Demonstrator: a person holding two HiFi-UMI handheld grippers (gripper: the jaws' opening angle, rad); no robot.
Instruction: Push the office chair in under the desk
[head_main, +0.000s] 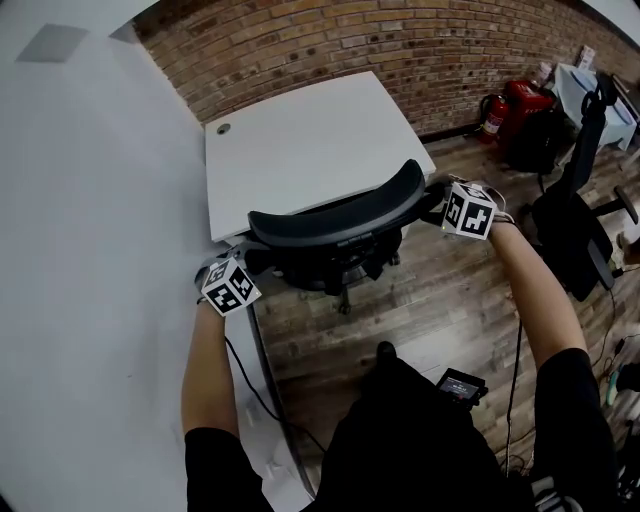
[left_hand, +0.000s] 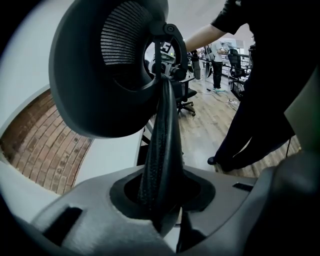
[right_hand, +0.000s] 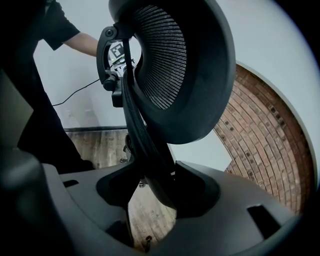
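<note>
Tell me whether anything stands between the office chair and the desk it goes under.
Nothing visible does. The office chair sits right at the near edge of the desk. The space beneath the desk is hidden. The left gripper and right gripper are at the ends of its backrest.

Head view: the camera sits on the person's head, facing forward and steeply down, moderately near. It shows the desk (head_main: 310, 150) at 12 o'clock, the office chair (head_main: 340, 225) at centre, the left gripper (head_main: 235, 280) at 8 o'clock and the right gripper (head_main: 462, 208) at 2 o'clock.

Left gripper view: the camera looks along its own jaws, very close to the chair's back rim, which runs from 6 up to 12 o'clock. The brick wall (left_hand: 45, 150) lies at 8 o'clock.

Right gripper view: the same arrangement from the rim's opposite end (wall at 4 o'clock).

Shared: all three views cover the chair back and the wall. Each gripper view sights the other gripper near 12 o'clock.
</note>
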